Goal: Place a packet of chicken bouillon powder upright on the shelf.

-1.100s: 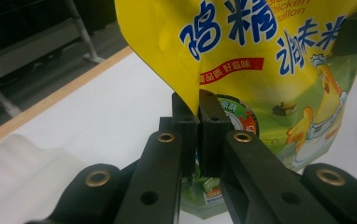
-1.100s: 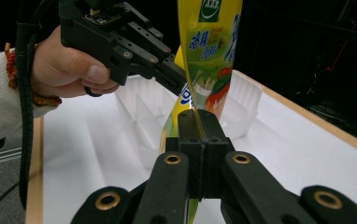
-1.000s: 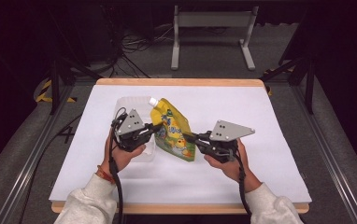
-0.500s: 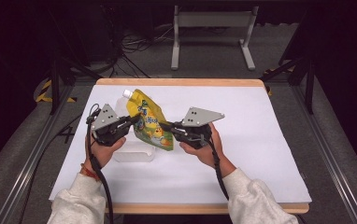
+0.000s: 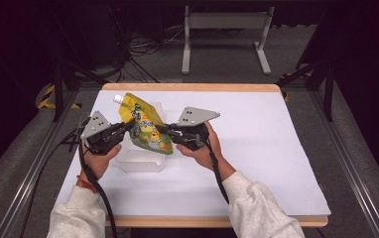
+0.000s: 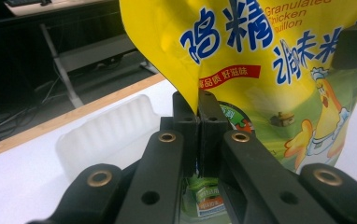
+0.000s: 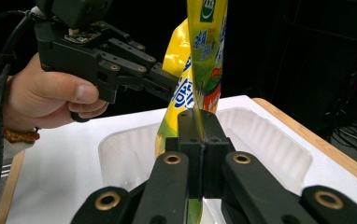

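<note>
A yellow chicken-bouillon pouch (image 5: 145, 126) with a white spout cap (image 5: 118, 98) hangs tilted over a clear plastic tray (image 5: 140, 162). My left gripper (image 5: 128, 127) is shut on the pouch's left edge, and my right gripper (image 5: 160, 130) is shut on its right edge. In the left gripper view the jaws (image 6: 197, 100) pinch the pouch (image 6: 260, 60) above the tray (image 6: 106, 135). The right gripper view shows its jaws (image 7: 197, 116) clamped on the pouch's seam (image 7: 204, 51). Beyond it, the left gripper (image 7: 167, 88) grips the far edge over the tray (image 7: 260, 144).
A white sheet (image 5: 257, 148) covers the wooden table (image 5: 192, 87). Black cables trail from both grippers toward the near edge. A grey metal stand (image 5: 224, 25) is on the floor behind the table, and dark rails run along both sides.
Both hands have carried the pouch to the left, so it now hangs over the tray. Both grippers stay clamped on it.
</note>
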{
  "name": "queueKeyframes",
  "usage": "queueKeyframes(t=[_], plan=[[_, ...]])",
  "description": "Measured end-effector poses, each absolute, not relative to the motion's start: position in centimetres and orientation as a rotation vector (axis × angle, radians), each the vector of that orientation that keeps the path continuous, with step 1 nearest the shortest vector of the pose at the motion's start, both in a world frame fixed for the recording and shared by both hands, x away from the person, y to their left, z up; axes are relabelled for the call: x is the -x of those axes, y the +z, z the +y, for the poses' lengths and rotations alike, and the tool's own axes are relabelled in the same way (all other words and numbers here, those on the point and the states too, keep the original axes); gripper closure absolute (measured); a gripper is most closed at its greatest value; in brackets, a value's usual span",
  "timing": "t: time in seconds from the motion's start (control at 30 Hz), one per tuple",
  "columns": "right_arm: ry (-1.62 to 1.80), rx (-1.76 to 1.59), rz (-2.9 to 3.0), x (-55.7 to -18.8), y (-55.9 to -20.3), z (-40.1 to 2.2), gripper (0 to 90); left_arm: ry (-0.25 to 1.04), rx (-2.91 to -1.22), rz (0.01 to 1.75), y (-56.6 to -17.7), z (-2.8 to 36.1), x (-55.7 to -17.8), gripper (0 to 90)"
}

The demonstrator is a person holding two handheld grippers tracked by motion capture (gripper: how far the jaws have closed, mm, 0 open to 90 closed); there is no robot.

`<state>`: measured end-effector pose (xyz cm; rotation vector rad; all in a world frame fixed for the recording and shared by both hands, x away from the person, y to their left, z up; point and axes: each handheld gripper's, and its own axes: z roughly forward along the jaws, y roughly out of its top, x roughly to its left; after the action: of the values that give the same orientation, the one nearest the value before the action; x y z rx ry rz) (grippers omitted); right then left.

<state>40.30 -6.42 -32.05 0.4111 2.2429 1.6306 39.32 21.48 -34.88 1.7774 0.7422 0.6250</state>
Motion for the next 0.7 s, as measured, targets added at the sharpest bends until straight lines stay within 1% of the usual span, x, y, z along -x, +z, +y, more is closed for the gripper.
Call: queueKeyframes(t=[0.33, 0.7], plan=[[1.635, -0.398, 2.265, -41.4, -32.9, -4.5, 89.7, 0.636, -1.754, 0.789, -36.0, 23.3, -39.5, 88.6], [1.659, -0.419, 2.276, -42.3, -34.3, -3.8, 89.1, 0.649, -1.774, 0.805, -36.9, 23.7, -39.9, 88.3]])
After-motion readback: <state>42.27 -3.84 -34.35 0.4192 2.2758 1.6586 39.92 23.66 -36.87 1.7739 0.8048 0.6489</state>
